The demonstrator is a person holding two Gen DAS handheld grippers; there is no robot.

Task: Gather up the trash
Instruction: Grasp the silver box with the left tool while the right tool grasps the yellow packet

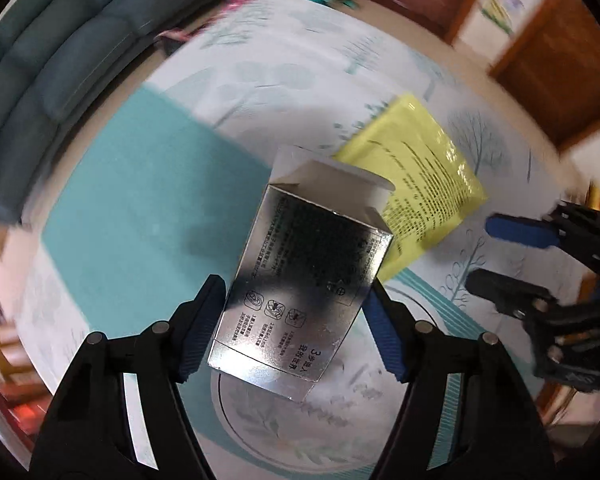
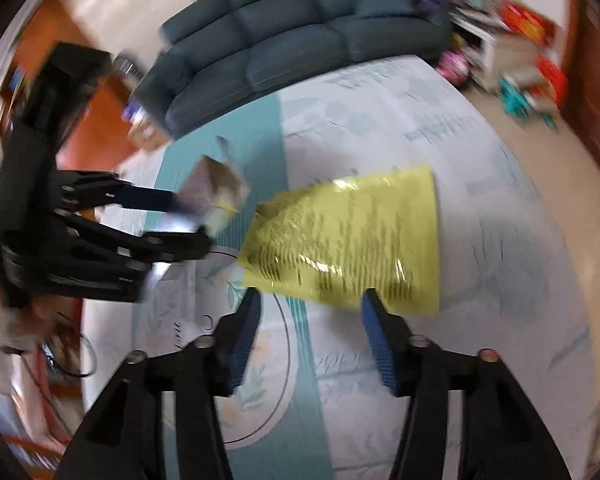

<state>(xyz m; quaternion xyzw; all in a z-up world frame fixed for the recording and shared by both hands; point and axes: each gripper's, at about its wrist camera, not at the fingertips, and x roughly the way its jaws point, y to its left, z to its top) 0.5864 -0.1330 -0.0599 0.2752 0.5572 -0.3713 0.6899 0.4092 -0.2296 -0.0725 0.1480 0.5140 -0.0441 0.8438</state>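
My left gripper [image 1: 296, 300] is shut on a shiny silver carton [image 1: 300, 280] with its end flap open, held above the patterned mat. The carton shows blurred in the right wrist view [image 2: 216, 196], between the left gripper's fingers [image 2: 156, 200]. A yellow plastic packet [image 1: 416, 184] with black print lies flat on the mat beyond the carton. In the right wrist view the packet [image 2: 348, 240] lies just ahead of my right gripper [image 2: 312, 304], which is open and empty. The right gripper also shows at the right edge of the left wrist view [image 1: 500, 256].
A white and teal floor mat [image 2: 420, 112] covers the floor. A dark blue sofa [image 2: 300, 28] stands along its far side. Toys and boxes [image 2: 520, 60] are piled at the far right. Wooden doors [image 1: 560, 72] and bare floor lie beyond the mat.
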